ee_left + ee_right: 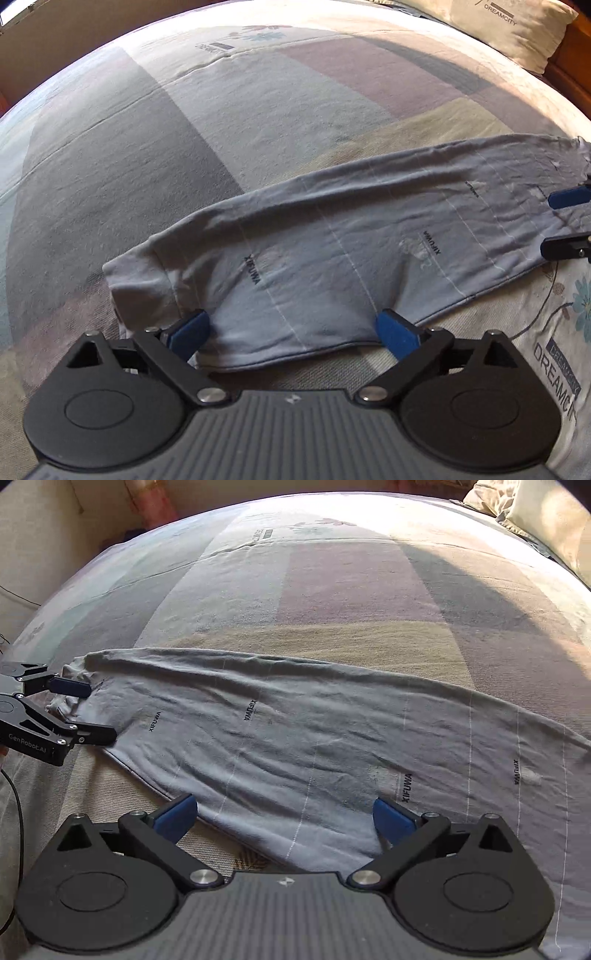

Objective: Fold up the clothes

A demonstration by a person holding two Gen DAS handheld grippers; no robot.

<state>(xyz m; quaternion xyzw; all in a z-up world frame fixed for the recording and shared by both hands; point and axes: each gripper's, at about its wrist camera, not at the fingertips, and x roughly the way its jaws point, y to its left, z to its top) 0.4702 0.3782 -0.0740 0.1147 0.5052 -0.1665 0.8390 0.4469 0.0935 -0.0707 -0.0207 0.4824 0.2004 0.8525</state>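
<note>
Now your left gripper [293, 328] and right gripper [284, 814] both have jaws spread apart at the near hem of the grey garment [332, 236], lying flat mid-frame on the bed [110, 155]

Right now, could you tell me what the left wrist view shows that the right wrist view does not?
Only the left wrist view shows the pillow's printed lettering and a blue flower on the bedsheet. Only the right wrist view shows a black cable. Both show the grey garment laid out on the bed, with the left claw and right claw open.
</note>
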